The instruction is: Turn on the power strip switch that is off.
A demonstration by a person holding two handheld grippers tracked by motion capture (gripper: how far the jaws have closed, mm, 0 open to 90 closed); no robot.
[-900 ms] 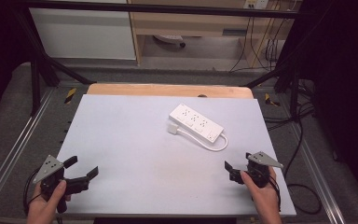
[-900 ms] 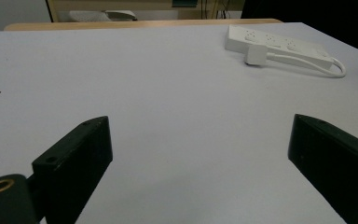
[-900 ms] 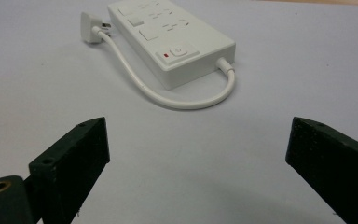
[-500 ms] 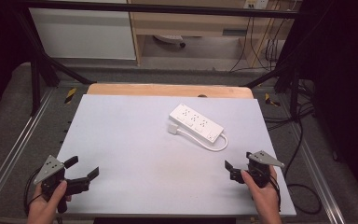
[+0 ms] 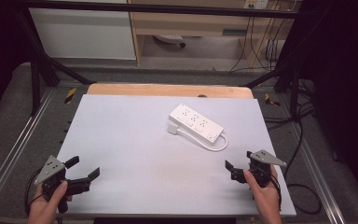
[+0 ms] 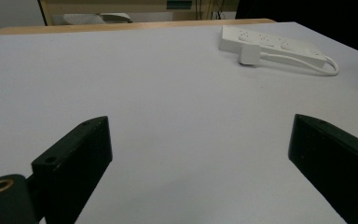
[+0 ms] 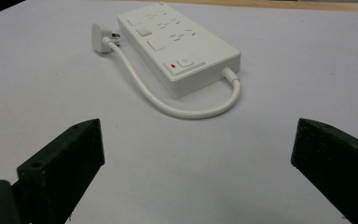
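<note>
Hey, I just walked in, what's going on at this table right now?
A person sits at a white table with a two-jaw gripper in each hand. The left gripper and the right gripper are both open and hold nothing, near the table's front corners. A white power strip lies untouched farther back, its short cable looped round to its plug beside it. The right gripper points straight at the strip.

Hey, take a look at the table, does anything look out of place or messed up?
Nothing stands out. The white power strip lies flat on the table, angled to its edges, its short cord looped round to the plug beside it. Both grippers are open and hold nothing.
</note>
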